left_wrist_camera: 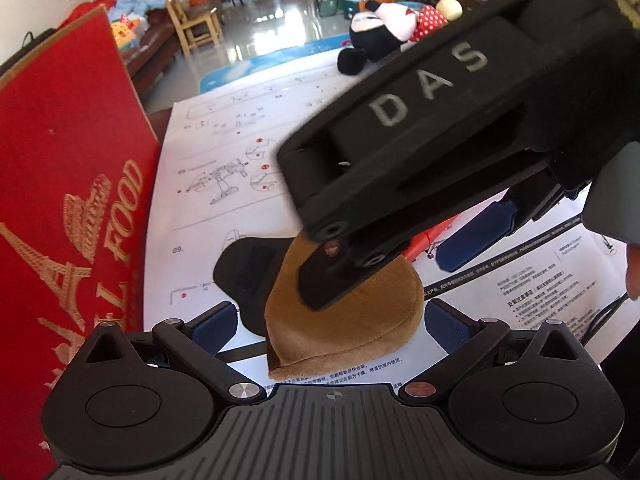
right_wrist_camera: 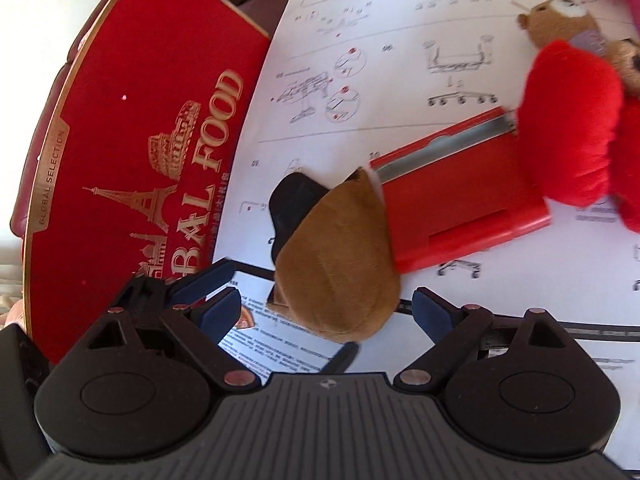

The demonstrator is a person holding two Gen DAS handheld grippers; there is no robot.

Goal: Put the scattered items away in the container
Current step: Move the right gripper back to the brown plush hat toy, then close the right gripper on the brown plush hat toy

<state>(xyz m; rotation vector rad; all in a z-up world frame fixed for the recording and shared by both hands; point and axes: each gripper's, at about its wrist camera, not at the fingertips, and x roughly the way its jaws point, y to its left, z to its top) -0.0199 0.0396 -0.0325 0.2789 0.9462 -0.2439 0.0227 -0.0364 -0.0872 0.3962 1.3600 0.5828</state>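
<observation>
Both tools stand spread wide with nothing between their pads. Left tool (left_wrist_camera: pixel 332 320) has the brown plush pouch (left_wrist_camera: pixel 344 320) lying between its blue pads (left_wrist_camera: pixel 216 324), though neither pad visibly touches the fabric. Right tool (right_wrist_camera: pixel 328 312) hovers over the same pouch (right_wrist_camera: pixel 340 264) from another angle, and in the left wrist view its black body (left_wrist_camera: pixel 420 140) crosses right above the pouch, one lower finger seemingly resting on the plush.

Here lies the main risk: two tools crowd one soft item. If both clench together, fingers could strike each other, or one may pinch only a loose fold so the pouch slips out on the lift.

Under the pouch's far edge sits a black flap or patch (right_wrist_camera: pixel 296 204); a shallow grip might drag it along or snag it.

Just beside lies a red plastic holder (right_wrist_camera: pixel 464 200), touching the pouch's edge; a sideways pull could shove it into the red plush toy (right_wrist_camera: pixel 572 124).

Everything rests on an instruction sheet (right_wrist_camera: pixel 400 60) that could slide or crumple under a dragged pad.

Red Global Food box (right_wrist_camera: pixel 140 120), presumably the container, stands to the left, near enough to be knocked during the carry.
</observation>
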